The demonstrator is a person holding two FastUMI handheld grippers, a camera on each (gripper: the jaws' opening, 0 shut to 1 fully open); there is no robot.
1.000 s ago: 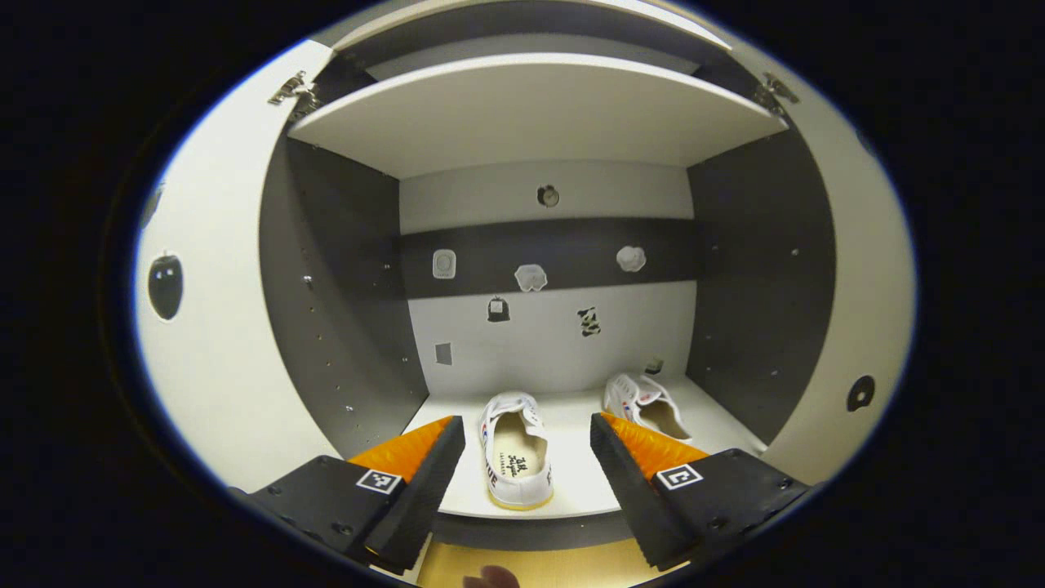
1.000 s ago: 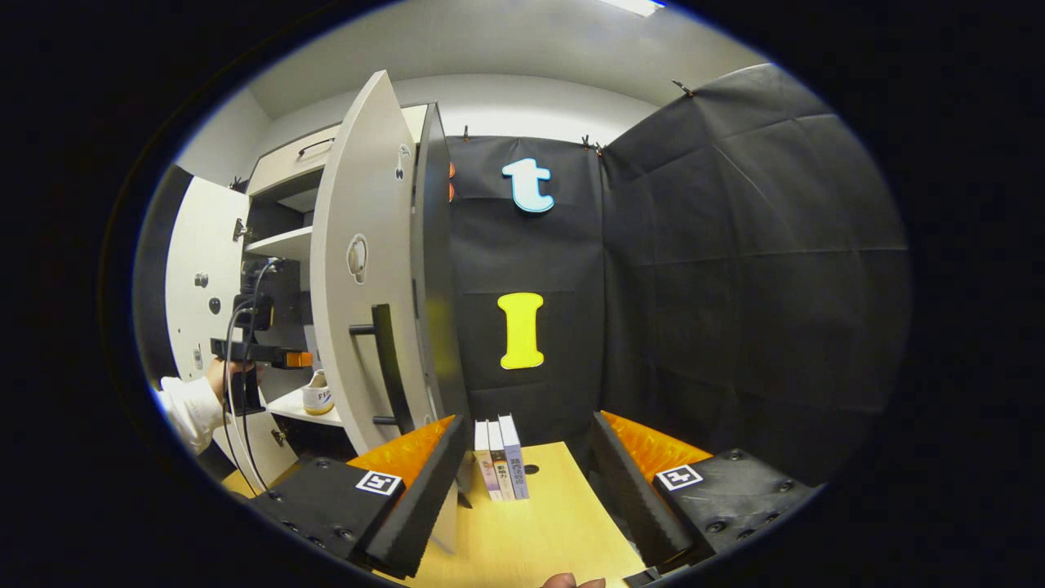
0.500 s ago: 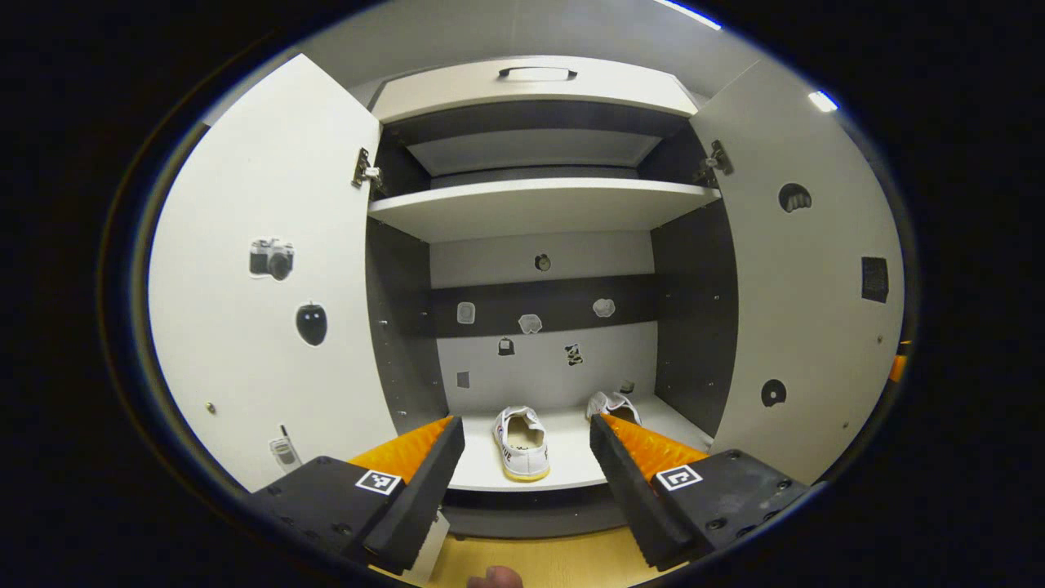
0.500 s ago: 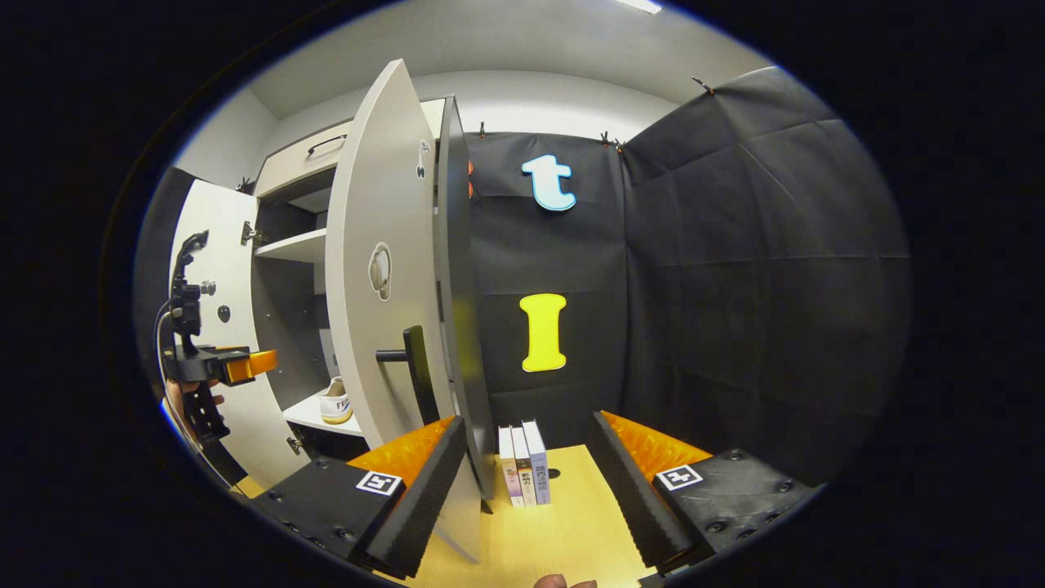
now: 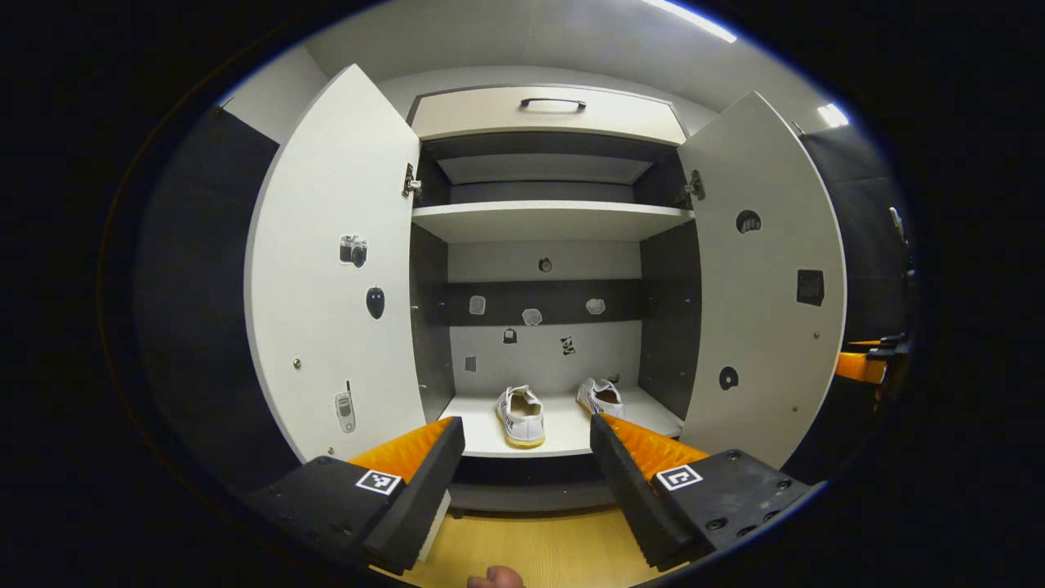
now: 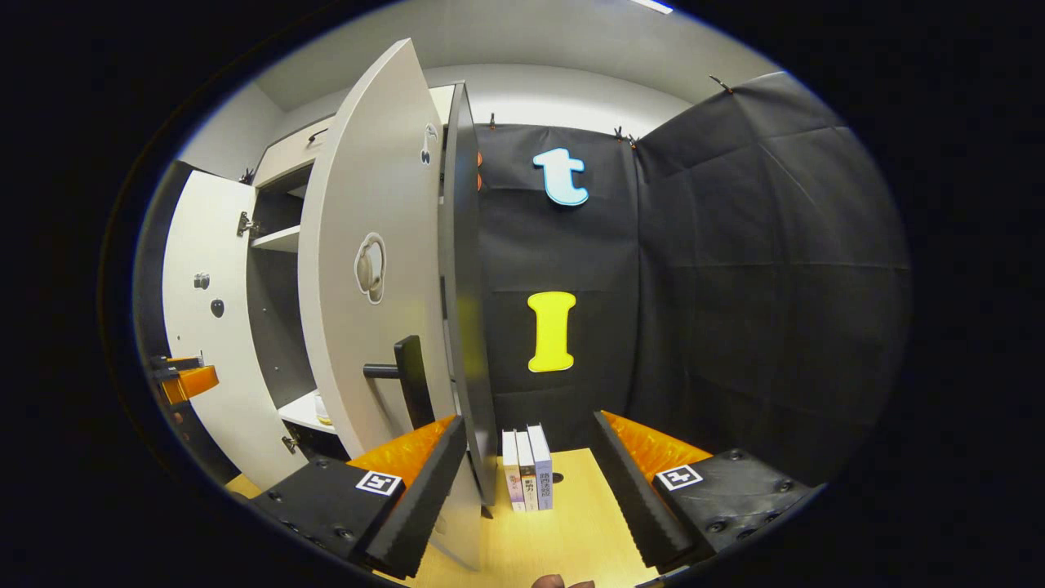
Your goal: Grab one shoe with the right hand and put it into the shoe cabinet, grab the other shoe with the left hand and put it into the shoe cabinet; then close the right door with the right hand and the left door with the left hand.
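In the left gripper view the shoe cabinet [image 5: 547, 220] stands straight ahead with both doors wide open. Two white shoes sit on its lower shelf: one [image 5: 522, 415] in the middle, the other [image 5: 602, 398] to its right. My left gripper [image 5: 526, 465] is open and empty, well back from the shelf. In the right gripper view my right gripper [image 6: 529, 469] is open and empty, close beside the outer face of the right door [image 6: 371, 269], whose dark handle [image 6: 408, 380] is just left of the fingers. The left gripper [image 6: 184, 377] shows far left there.
The left door [image 5: 326, 278] and right door [image 5: 767, 286] flank the opening and bear small stickers. Three books [image 6: 526, 478] stand on the wooden floor [image 6: 555, 531] against the black wall. A closed drawer with a handle [image 5: 553, 103] tops the cabinet.
My left gripper has pulled straight back out of the cabinet, so the shoes look smaller and both doors come into view. My right gripper has drifted a little closer to the right door.
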